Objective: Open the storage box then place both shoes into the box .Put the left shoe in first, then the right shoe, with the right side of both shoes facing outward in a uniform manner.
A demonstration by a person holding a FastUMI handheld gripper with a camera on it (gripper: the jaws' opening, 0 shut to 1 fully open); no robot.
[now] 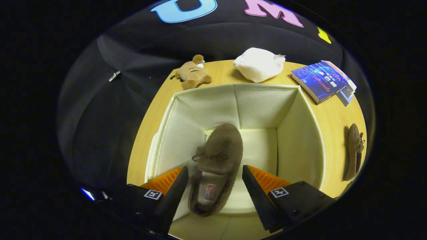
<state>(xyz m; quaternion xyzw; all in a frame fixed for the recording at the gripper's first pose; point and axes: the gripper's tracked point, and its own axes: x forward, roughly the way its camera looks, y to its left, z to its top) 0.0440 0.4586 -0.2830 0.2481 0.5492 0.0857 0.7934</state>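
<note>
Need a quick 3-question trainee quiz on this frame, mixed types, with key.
1. True or false: one brown shoe lies inside the open storage box.
2. Where is the other shoe? A) in the box B) on the table beside the box C) on the book
3. Fill in: the hand-held gripper fingers are ___, not pressing the shoe between them.

Key: 1 true; 2 B; 3 open

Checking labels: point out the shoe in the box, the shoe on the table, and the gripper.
Shoe in the storage box (220, 150), gripper view, toe upper.
Shoe on the table (353, 151), gripper view, upper.
Gripper (215, 186), gripper view, midway between open fingertips.
</note>
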